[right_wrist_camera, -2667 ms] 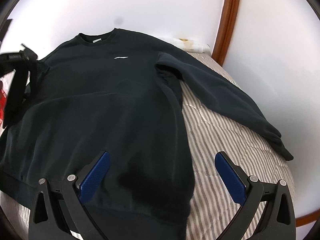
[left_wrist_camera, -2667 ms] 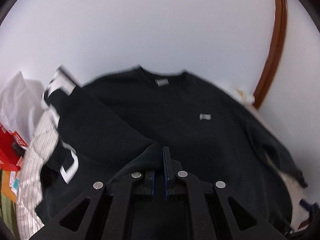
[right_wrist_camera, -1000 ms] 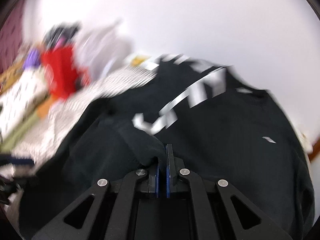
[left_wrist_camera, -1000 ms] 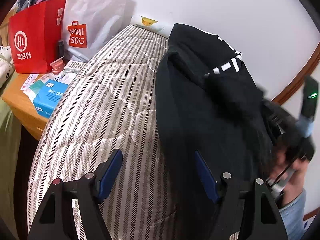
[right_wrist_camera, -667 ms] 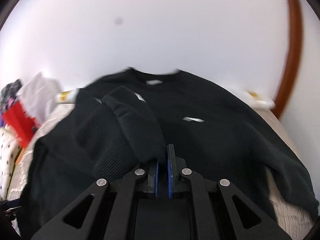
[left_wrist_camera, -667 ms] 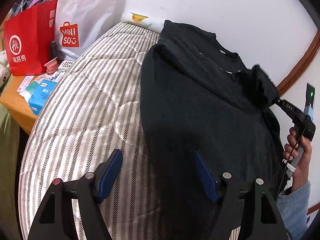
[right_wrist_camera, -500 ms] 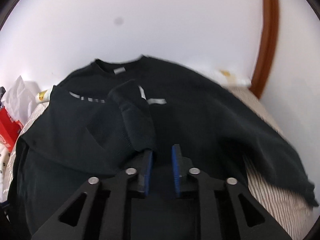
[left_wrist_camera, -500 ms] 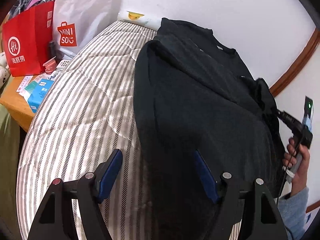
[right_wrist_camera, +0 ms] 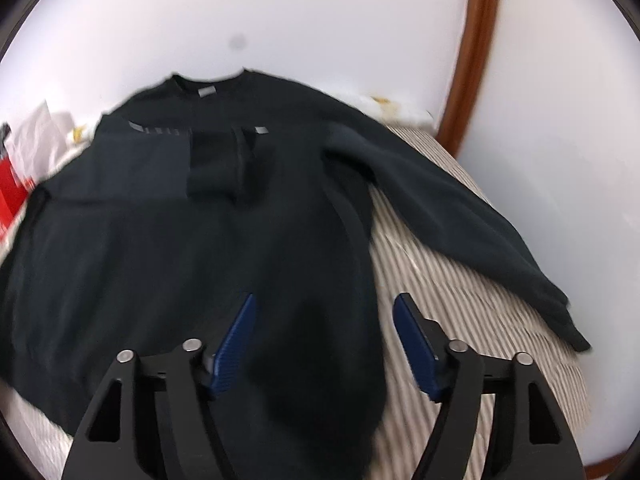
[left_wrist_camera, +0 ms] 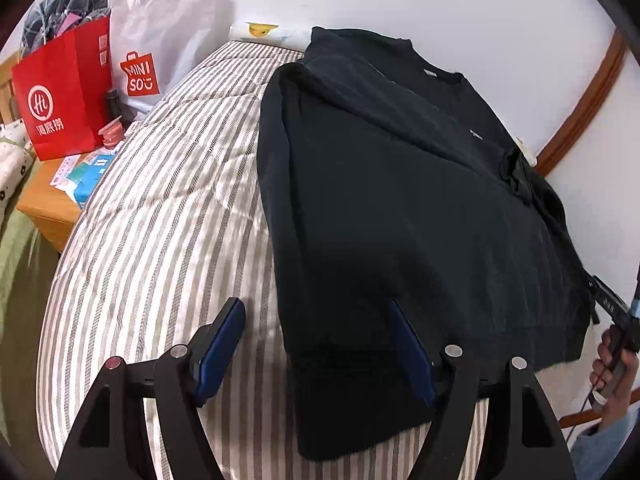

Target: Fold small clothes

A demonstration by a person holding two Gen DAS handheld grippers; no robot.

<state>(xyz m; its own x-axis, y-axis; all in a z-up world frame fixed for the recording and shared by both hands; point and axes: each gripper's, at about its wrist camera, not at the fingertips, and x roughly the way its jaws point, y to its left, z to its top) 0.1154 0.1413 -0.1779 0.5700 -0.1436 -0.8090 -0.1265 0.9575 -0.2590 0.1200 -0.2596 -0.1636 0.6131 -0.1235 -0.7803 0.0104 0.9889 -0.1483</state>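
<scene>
2 hand-held grippers now stand spread and empty: the right hand-held gripper has just let go of the left sleeve, which lies folded across the chest of the black sweatshirt on the striped bed. The left hand-held gripper hovers near the hem. The right sleeve remains outstretched, probably next.
</scene>
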